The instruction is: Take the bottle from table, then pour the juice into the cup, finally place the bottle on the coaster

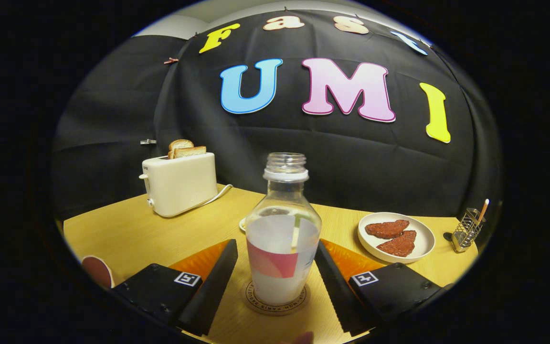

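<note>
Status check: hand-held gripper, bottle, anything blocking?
Hand-held gripper open, fingers flanking the bottle, gaps either side. Bottle upright on the coaster, uncapped, part full. Cup off beside one finger; nothing blocking.

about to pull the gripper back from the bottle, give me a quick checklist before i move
1. Bottle on the coaster: ok, its base sits inside the round coaster.
2. Bottle upright: ok, it stands straight, neck up and uncapped.
3. Gripper released: ok, a gap shows between the bottle and each finger, so the jaws look open.
4. Juice poured into the cup: cannot tell, only the cup's rim shows beside the left finger, and liquid remains in the bottle.
5. Pull-back path: ok, the toaster and plate sit beyond the fingers, clear of a straight retreat.
</note>
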Motion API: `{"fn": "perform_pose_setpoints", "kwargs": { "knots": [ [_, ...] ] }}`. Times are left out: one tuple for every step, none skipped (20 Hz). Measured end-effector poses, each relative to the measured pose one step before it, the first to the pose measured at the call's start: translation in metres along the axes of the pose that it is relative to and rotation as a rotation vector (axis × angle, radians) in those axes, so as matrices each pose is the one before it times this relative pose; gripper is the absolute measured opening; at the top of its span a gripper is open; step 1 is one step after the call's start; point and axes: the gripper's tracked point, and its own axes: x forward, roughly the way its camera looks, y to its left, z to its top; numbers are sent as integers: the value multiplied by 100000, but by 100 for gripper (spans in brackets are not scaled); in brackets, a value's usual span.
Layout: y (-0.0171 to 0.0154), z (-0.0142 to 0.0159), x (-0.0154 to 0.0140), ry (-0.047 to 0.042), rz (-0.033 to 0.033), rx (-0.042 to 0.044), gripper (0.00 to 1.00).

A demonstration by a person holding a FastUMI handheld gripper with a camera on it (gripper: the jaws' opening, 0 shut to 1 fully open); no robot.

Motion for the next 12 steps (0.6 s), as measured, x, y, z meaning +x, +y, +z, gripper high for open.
{"fn": "perform_pose_setpoints", "kwargs": {
  "knots": [
    [42,117,-212,458,-236,555,98],
    [-136,-5,-213,742,-303,394,98],
    [-154,43,-315,655,-892,241,98],
    [-150,126,-359,255,-523,617,98],
    [-67,93,-398,63,-630,451,98],
    [-106,134,-474,52,-456,-183,98],
    [-130,131,-605,104,-525,-812,98],
    [-239,185,-752,52,-594,-940,98],
    [-186,203,-896,51,-511,-483,98],
    [-224,368,-1027,-236,-823,171,98],
    [-127,590,-1049,-847,-448,676,98],
    [-55,586,-1034,-746,-337,258,98]
  ]
}}
